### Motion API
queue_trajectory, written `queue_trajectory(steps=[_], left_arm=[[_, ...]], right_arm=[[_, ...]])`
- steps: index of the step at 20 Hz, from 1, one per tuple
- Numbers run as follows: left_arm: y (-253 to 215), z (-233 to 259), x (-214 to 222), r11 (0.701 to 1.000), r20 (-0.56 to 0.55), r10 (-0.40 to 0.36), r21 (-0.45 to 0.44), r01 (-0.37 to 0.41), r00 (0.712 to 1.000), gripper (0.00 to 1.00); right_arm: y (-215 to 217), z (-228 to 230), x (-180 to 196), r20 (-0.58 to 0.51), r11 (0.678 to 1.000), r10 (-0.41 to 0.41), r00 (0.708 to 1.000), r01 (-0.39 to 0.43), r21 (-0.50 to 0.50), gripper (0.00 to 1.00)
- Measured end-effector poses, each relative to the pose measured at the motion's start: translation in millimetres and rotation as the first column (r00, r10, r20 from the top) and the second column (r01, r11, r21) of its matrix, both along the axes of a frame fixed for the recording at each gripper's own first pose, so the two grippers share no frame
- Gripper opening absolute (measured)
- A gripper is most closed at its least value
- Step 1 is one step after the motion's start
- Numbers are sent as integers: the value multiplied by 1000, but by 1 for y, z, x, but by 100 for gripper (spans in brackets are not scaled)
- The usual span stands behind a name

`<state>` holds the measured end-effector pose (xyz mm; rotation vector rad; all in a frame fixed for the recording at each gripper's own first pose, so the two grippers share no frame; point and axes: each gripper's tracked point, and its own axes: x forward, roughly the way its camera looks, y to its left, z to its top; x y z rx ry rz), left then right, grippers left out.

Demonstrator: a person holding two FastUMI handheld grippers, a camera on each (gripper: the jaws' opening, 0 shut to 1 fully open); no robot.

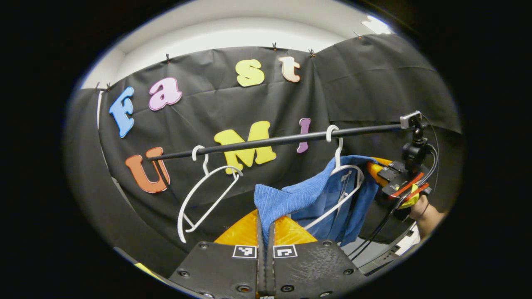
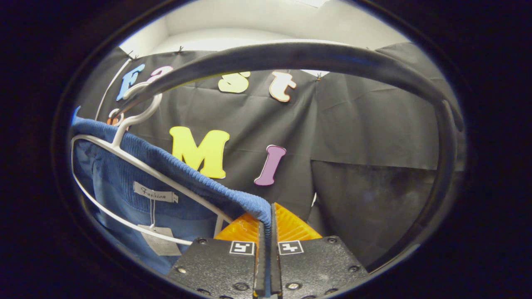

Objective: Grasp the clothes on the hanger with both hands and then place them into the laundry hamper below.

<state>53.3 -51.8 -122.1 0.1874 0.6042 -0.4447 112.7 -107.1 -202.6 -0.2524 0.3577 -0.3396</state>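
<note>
Both the left gripper point(image 1: 266, 232) and right gripper point(image 2: 266, 232) clench the blue garment point(image 1: 316, 195). Its collar still drapes the white hanger point(image 1: 345, 182), so pulling down may snag it.

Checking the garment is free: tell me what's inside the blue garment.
A white hanger sits inside the blue garment, hooked on the black rail; a label and tag hang there. Cloth covers the hanger's far shoulder. Both grippers pinch its edges.
</note>
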Motion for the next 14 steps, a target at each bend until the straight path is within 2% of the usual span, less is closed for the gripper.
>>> queue_trajectory(steps=[3, 6, 11, 12, 14], left_arm=[[8, 1, 4, 998, -25, -56, 36, 57, 998, 3], [10, -2, 7, 989, -58, -121, 80, 125, 991, 1], [2, -7, 19, 966, -49, -231, 110, 235, 972, 1], [2, -7, 23, 959, -31, -260, 109, 262, 965, 4], [-1, -4, 31, 945, 2, -316, 86, 315, 949, 1]], right_arm=[[3, 0, 3, -4, 999, 36, 999, -36, 12, 8], [1, 0, 2, -3, 998, 54, 999, -54, -36, 8], [-14, -6, 8, 22, 1000, 3, 1000, -2, -16, 8], [-16, -7, 9, 33, 1000, -4, 999, 5, -21, 8], [-17, -11, 12, 43, 999, -8, 999, 9, -32, 8]])
